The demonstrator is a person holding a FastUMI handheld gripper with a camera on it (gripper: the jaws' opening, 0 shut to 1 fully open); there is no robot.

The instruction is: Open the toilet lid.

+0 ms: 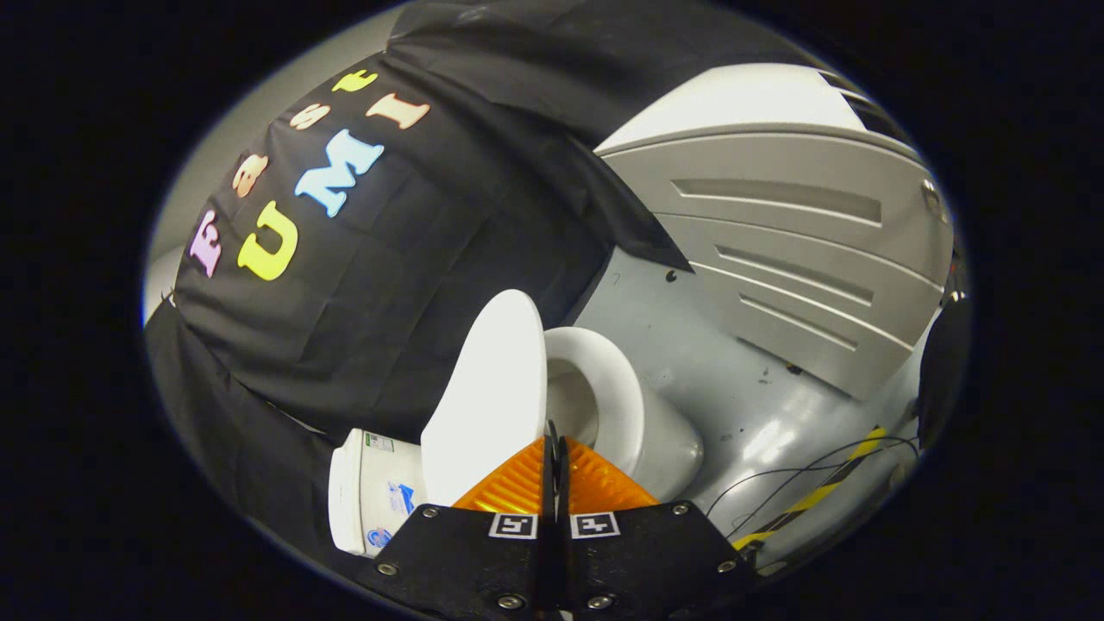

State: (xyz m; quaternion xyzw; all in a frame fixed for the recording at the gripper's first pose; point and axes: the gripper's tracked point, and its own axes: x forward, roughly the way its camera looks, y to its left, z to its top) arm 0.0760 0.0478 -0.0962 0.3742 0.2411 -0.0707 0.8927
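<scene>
The gripper (553, 448) sits nearest, its two fingers pressed flat together with only a thin dark seam between them and nothing held in that seam. Closed like this they act as one narrow wedge, which suits pushing or nudging a flap better than pinching it. Their tips reach the lower edge of the toilet lid (492, 388), though whether they actually touch it or only overlap it in this view I cannot tell.

The lid stands raised, tilted well up from the seat (614, 397) on the side away from the bowl opening, so the ring of the seat and the hollow of the bowl (573, 401) lie exposed just ahead of the fingertips. By that lie I judge the opening to be largely done (the lid seems to lean back toward the tank (371, 496), which would hold it up without help). The tank, with a small label on it, sits just beside the lid, against the black cloth wall (388, 285).

Beyond the toilet the grey floor (733, 405) runs out to a pale ribbed panel (793, 250), with thin cables (802, 470) and a yellow-and-black striped tape (828, 487) lying along the floor's nearer edge, well apart from the bowl.
</scene>
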